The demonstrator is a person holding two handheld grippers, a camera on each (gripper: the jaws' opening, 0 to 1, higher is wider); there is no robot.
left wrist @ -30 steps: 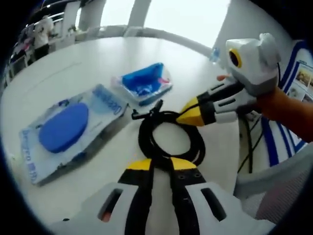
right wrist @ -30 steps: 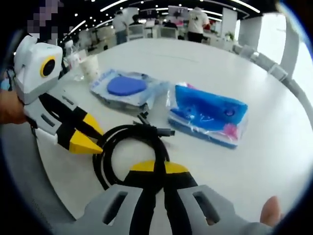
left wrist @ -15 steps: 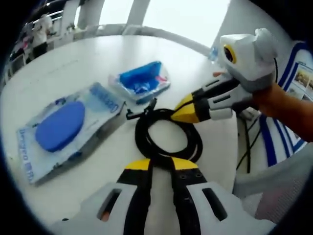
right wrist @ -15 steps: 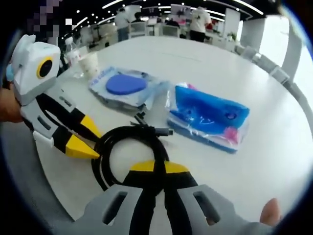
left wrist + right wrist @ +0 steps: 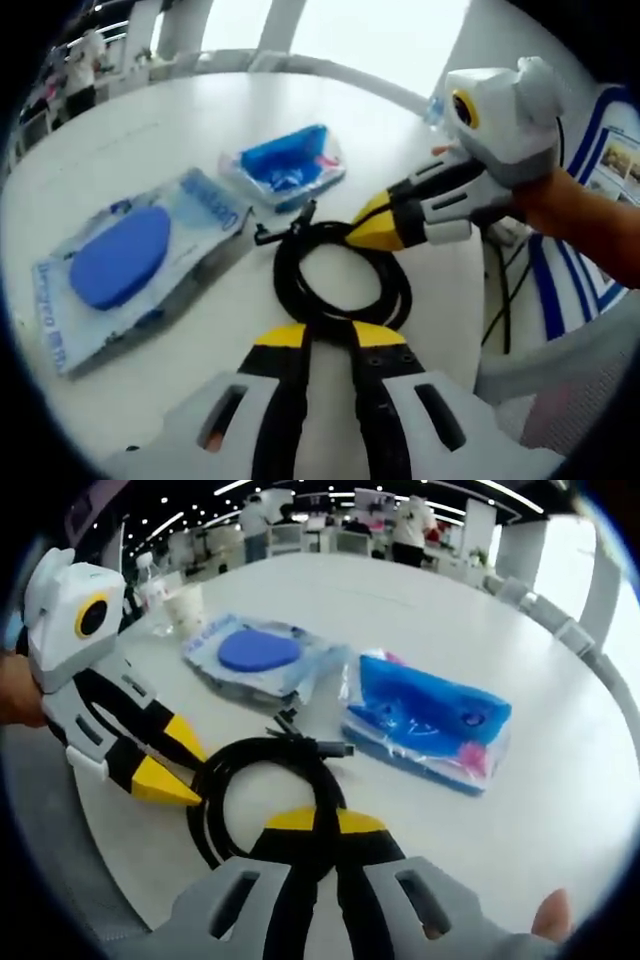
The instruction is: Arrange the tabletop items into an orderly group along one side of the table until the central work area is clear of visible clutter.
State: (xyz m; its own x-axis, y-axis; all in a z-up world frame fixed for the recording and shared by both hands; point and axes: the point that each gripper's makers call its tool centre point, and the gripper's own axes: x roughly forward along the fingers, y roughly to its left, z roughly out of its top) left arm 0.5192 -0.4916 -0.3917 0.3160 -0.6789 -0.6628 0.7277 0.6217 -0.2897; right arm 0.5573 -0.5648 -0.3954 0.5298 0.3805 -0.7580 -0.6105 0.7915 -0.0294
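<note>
A coil of black cable [image 5: 287,282] lies on the round white table [image 5: 180,120] between both grippers. My right gripper [image 5: 325,822] is shut on the coil's near side [image 5: 268,748]. It enters the left gripper view from the right [image 5: 365,232]. My left gripper [image 5: 330,335] has its jaws slightly parted, and its tips rest against the coil's edge. The right gripper view has it at the left [image 5: 188,768]. Beyond the coil lie a clear packet with a round blue pad [image 5: 120,258] [image 5: 258,652] and a plastic-wrapped blue pouch [image 5: 287,165] [image 5: 430,718].
A paper cup [image 5: 184,608] and a clear bottle [image 5: 147,577] stand near the table's rim behind the pad packet. A grey chair [image 5: 565,385] and hanging cords [image 5: 505,290] sit beside the table edge. People stand far off in the room.
The coil and the right gripper have shifted slightly toward the packets. Neither gripper's jaws have changed.
</note>
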